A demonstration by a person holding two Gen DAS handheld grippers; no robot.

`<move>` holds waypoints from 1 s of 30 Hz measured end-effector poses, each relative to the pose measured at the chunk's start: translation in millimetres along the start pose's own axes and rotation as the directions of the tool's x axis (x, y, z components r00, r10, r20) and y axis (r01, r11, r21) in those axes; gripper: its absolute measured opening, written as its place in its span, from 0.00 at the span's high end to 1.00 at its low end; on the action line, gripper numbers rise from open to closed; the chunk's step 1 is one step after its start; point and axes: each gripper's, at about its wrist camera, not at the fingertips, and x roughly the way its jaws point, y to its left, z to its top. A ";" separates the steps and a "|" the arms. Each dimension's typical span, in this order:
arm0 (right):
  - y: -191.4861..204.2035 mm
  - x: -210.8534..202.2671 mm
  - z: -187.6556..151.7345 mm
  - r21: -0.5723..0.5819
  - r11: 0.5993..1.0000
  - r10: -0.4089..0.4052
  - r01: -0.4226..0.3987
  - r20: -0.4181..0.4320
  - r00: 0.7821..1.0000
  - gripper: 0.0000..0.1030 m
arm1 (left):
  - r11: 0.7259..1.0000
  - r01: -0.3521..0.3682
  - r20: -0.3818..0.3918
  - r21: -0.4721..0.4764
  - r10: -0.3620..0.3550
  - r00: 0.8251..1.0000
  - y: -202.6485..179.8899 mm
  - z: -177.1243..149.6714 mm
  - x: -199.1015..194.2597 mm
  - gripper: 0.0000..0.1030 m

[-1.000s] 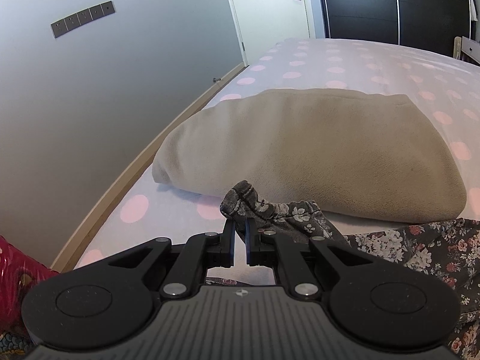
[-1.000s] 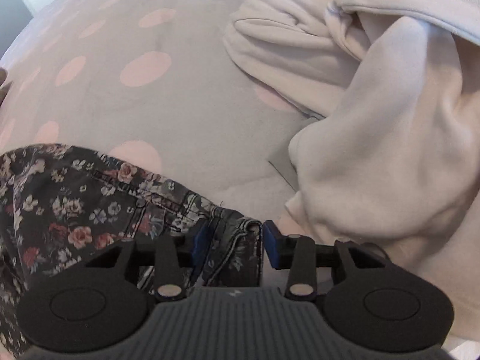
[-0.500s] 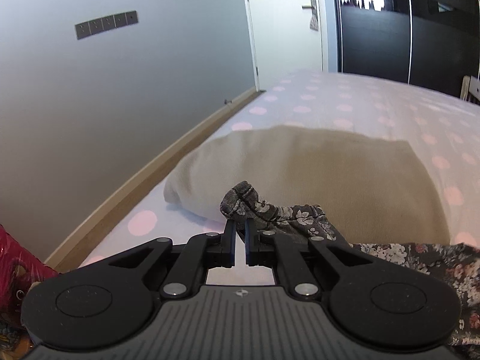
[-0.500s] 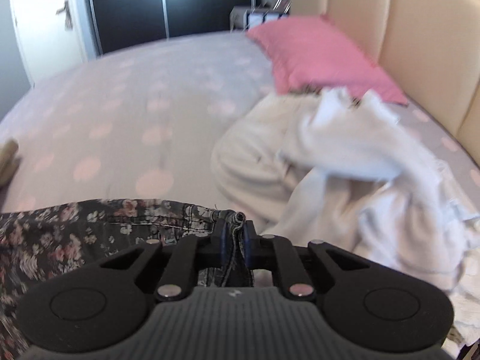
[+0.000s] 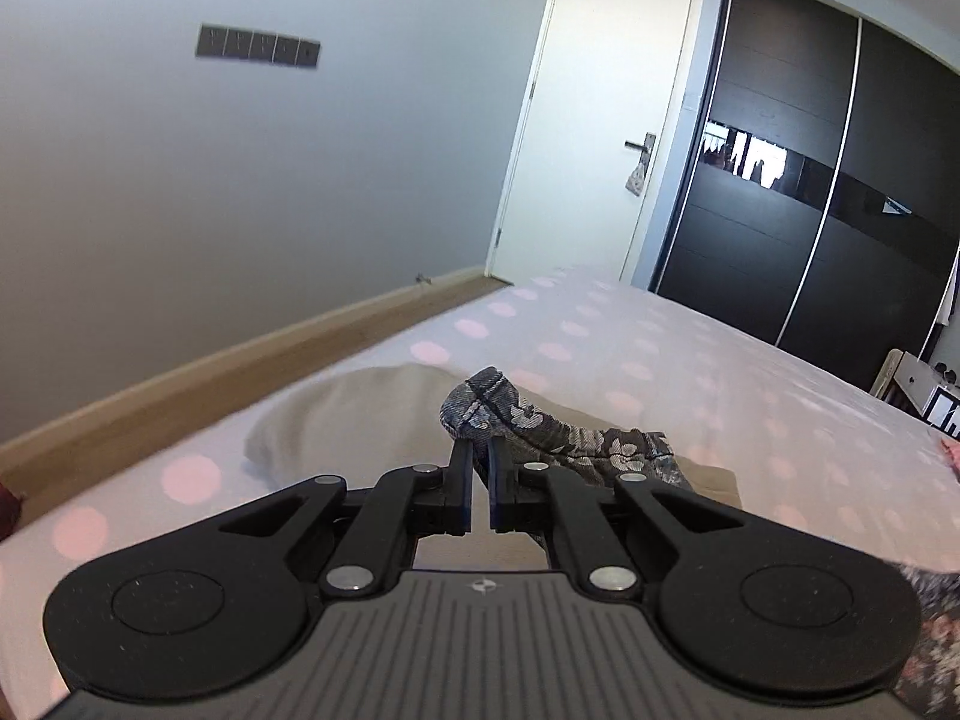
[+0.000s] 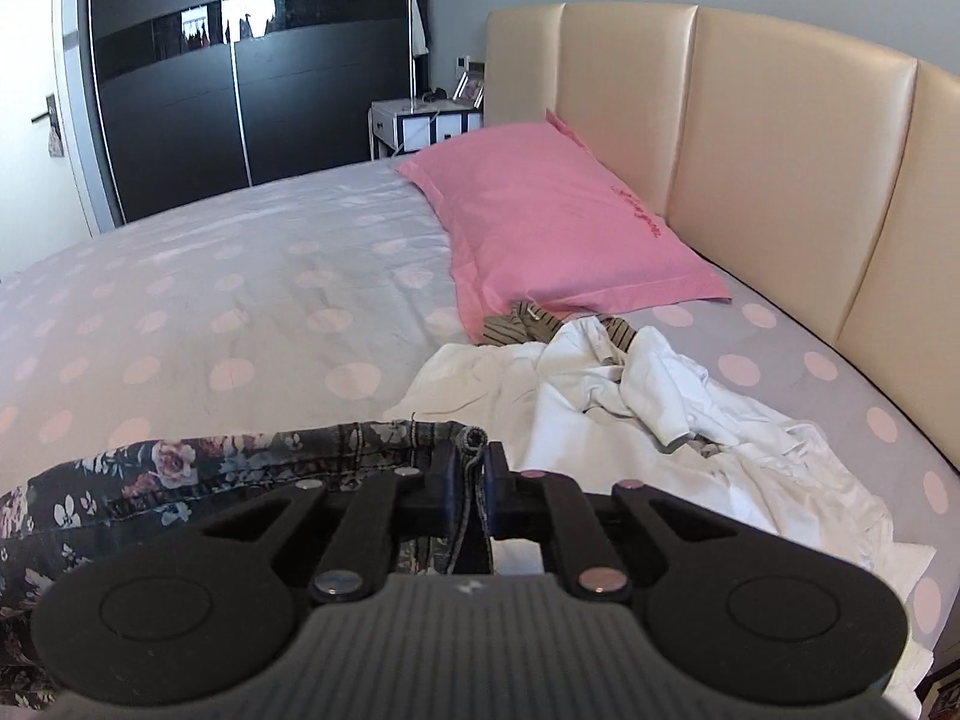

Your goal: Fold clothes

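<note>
A dark floral garment [image 5: 540, 432] is held by both grippers above the bed. My left gripper [image 5: 478, 456] is shut on one bunched corner of it, raised over a folded beige garment [image 5: 354, 414]. My right gripper [image 6: 471, 468] is shut on the other hemmed corner; the floral garment [image 6: 156, 474] stretches away to the left of it. A heap of white clothes [image 6: 630, 408] lies on the bed just right of the right gripper, with a striped piece [image 6: 522, 327] behind it.
The bed [image 6: 240, 300] has a grey sheet with pink dots. A pink pillow [image 6: 552, 222] lies against the beige headboard [image 6: 750, 138]. A wooden bed rail [image 5: 240, 360] and grey wall run along the left. A white door [image 5: 600, 120] and black wardrobe [image 5: 810, 210] stand beyond.
Both grippers have lifted and tilted up with the floral garment. The right gripper closed on its corner. The views now show the room rather than the bed surface.
</note>
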 end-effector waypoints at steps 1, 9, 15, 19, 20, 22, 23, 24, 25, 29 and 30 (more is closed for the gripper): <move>5.2 8.1 -1.1 -0.012 1.000 -0.003 0.003 -0.009 1.000 0.90 | 1.000 -0.005 -0.005 0.022 0.005 1.000 -4.1 -0.3 8.3 0.97; 44.6 89.6 -16.6 -0.071 0.997 -0.040 0.034 -0.079 0.996 0.90 | 0.977 -0.073 -0.149 0.200 0.104 0.983 -26.5 -32.0 91.4 0.97; 61.4 136.4 -31.0 -0.119 0.991 -0.069 0.054 -0.123 0.990 0.90 | 0.950 -0.162 -0.225 0.265 0.225 0.948 -18.3 -52.8 126.4 0.89; 65.7 151.1 -38.0 -0.142 0.988 -0.077 0.059 -0.127 0.989 0.90 | 0.961 -0.082 -0.228 0.263 0.145 0.963 -7.7 -52.3 119.7 0.83; 65.0 153.7 -39.1 -0.138 0.989 -0.077 0.058 -0.131 0.988 0.90 | 0.952 -0.048 -0.220 0.302 0.119 0.968 -11.4 -54.3 115.6 0.82; 63.0 156.7 -41.2 -0.130 0.990 -0.072 0.054 -0.136 0.988 0.90 | 0.928 0.009 -0.215 0.373 0.078 0.973 -20.7 -58.4 108.7 0.75; 62.1 157.0 -42.2 -0.126 0.991 -0.070 0.052 -0.137 0.988 0.90 | 0.918 0.043 -0.223 0.394 0.050 0.973 -24.6 -60.8 105.5 0.71; 61.3 157.2 -43.2 -0.122 0.991 -0.067 0.050 -0.138 0.988 0.90 | 0.907 0.073 -0.231 0.414 0.027 0.973 -28.3 -63.0 101.5 0.70; 60.6 156.7 -44.3 -0.118 0.992 -0.065 0.049 -0.139 0.988 0.90 | 0.895 0.101 -0.239 0.435 0.007 0.971 -32.2 -65.3 97.4 0.69; 57.8 156.4 -46.7 -0.109 0.993 -0.059 0.043 -0.142 0.988 0.90 | 0.790 0.220 -0.291 0.572 -0.056 0.955 -51.4 -87.1 77.4 0.63; 56.9 156.7 -46.8 -0.104 0.994 -0.058 0.043 -0.143 0.988 0.90 | 0.754 0.254 -0.315 0.606 -0.066 0.947 -55.9 -96.2 74.2 0.63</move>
